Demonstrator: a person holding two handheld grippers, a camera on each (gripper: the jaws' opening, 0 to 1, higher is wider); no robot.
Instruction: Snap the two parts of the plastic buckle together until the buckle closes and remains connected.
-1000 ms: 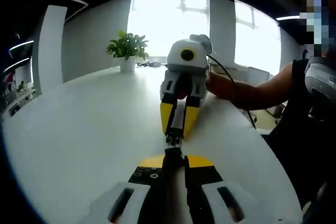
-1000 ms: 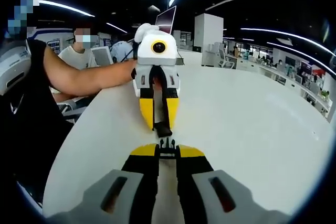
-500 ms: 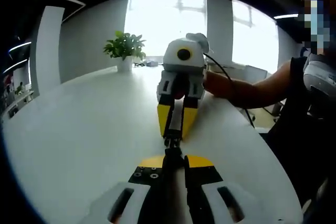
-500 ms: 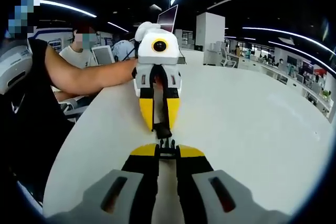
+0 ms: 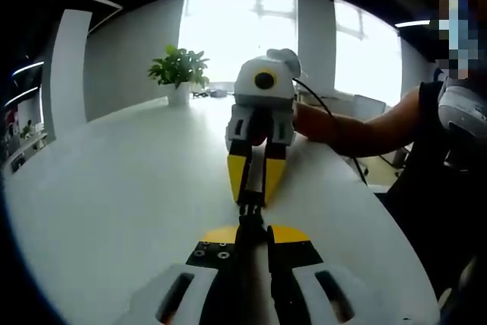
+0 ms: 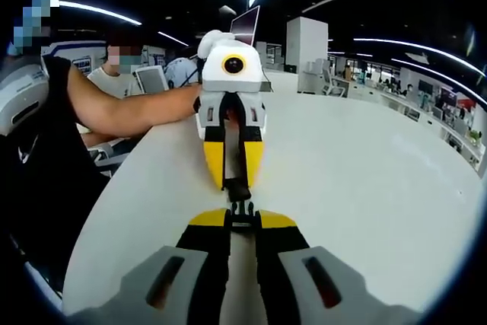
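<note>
Right gripper view: right claw [image 6: 242,221] clamps the pronged buckle half [image 6: 242,211], prongs toward left claw's [image 6: 234,180] socket half [image 6: 237,190].

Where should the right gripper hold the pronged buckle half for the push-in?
Keep it as now: the right gripper clamps the rear body of the pronged half, flat sides between the jaws, coming from behind. That leaves the prongs free, pointing at the socket half in the left gripper.
</note>
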